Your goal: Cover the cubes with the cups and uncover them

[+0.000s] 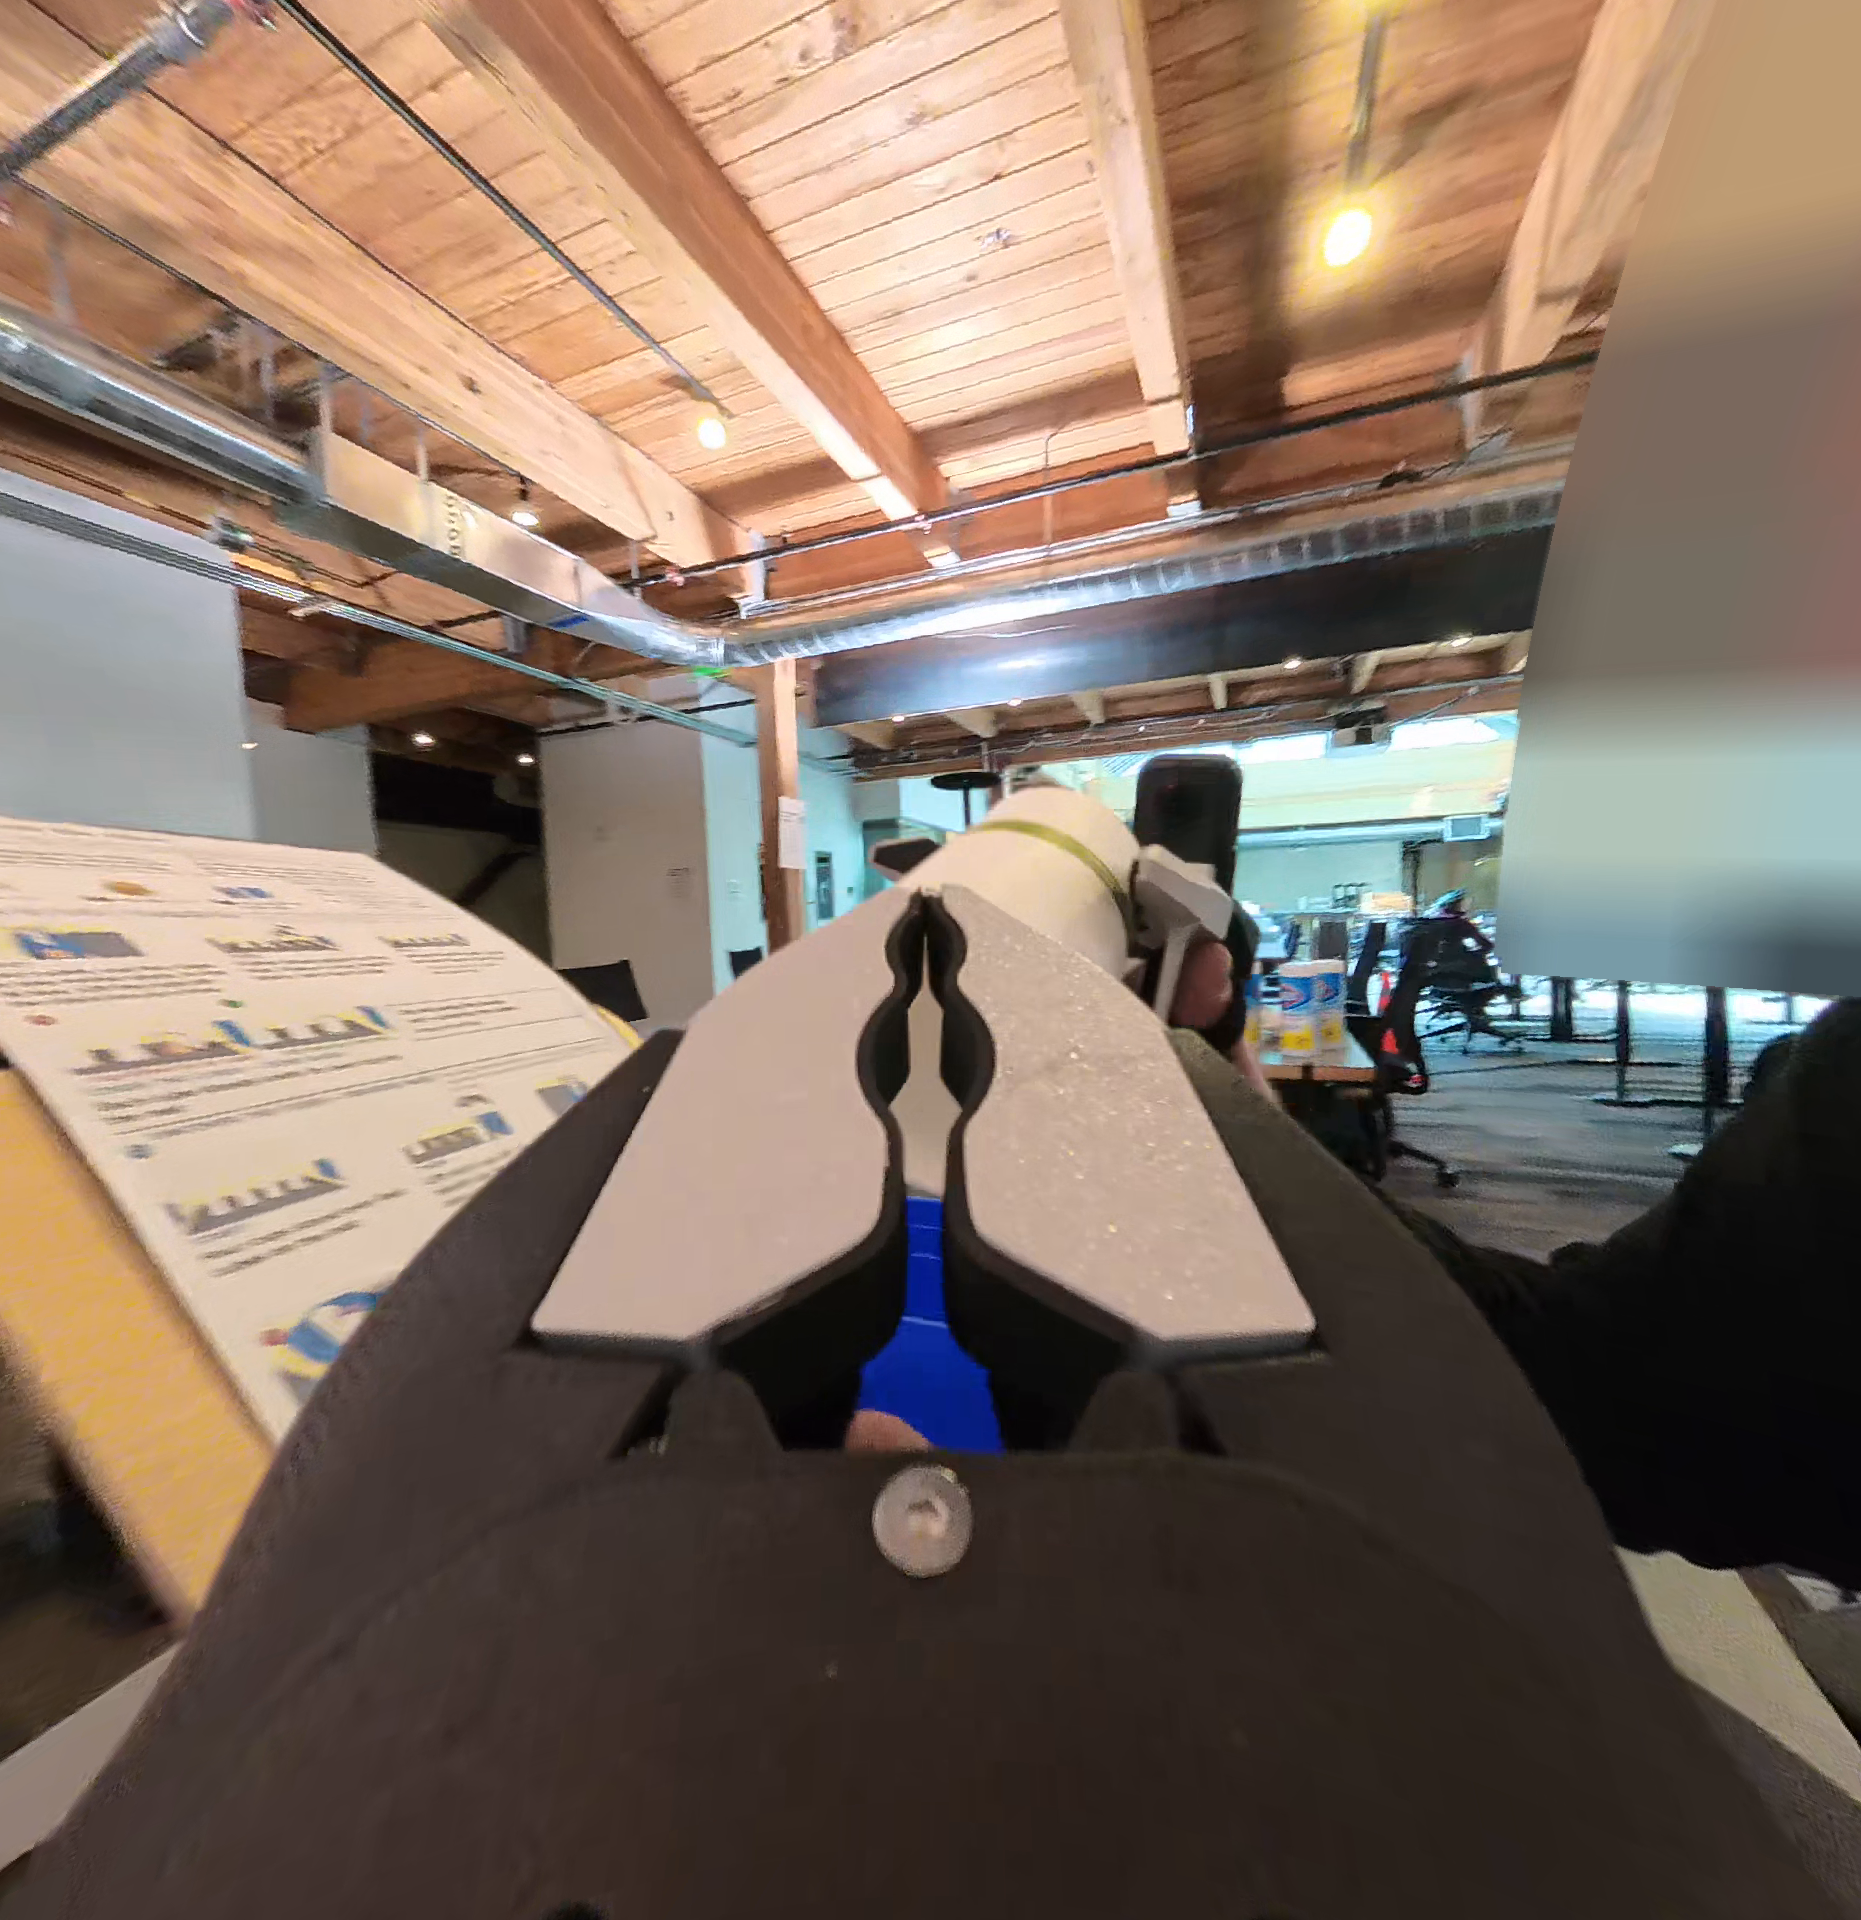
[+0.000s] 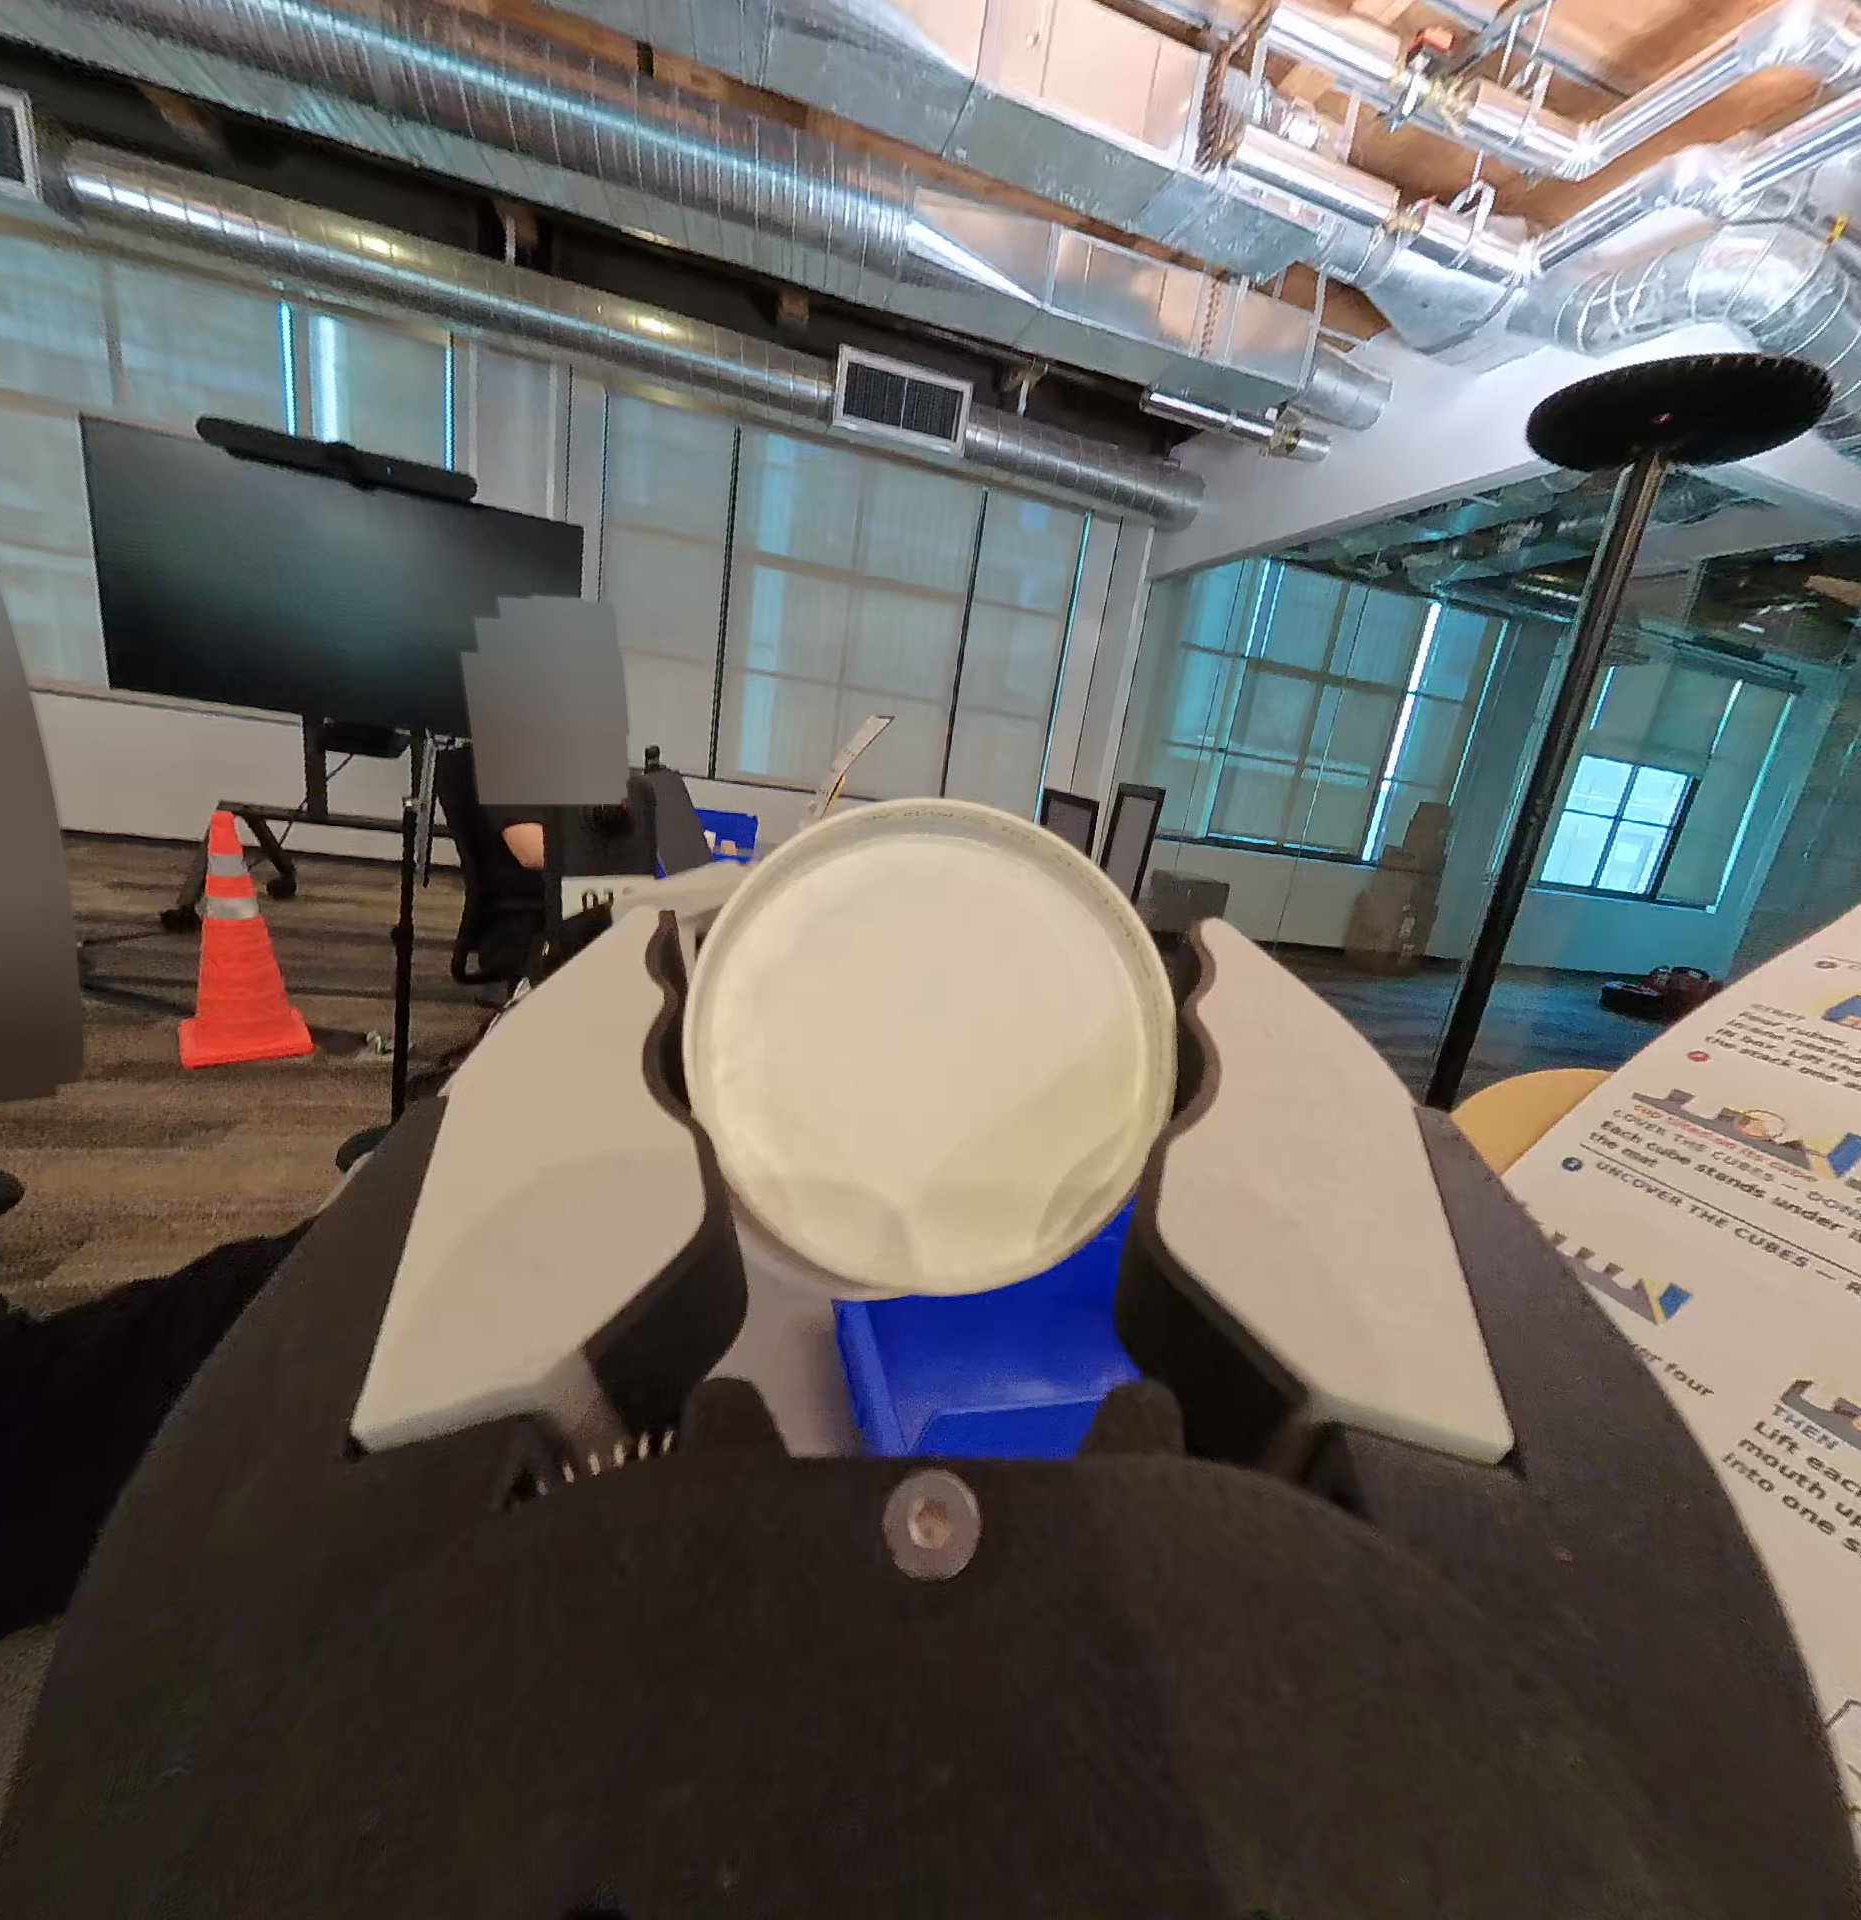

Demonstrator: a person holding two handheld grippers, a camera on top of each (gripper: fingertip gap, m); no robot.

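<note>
My right gripper [image 2: 928, 935] is shut on a white cup [image 2: 931, 1049] held on its side, its bottom facing the camera. The left wrist view shows the same cup [image 1: 1040, 868] in the air with the right gripper [image 1: 1175, 904] and a hand behind it. My left gripper [image 1: 924, 920] has its fingers closed tip to tip, right at the cup's near end. I cannot tell whether the tips pinch the cup's rim. No cube shows in either view.
A blue bin [image 2: 988, 1371] lies below both grippers and shows between the left fingers [image 1: 931, 1340]. A printed instruction sheet [image 1: 230, 1039] stands close by, at the right in the right wrist view [image 2: 1736, 1195]. Farther off are an orange cone [image 2: 240, 956], a lamp pole [image 2: 1560, 748] and a seated person [image 2: 510, 862].
</note>
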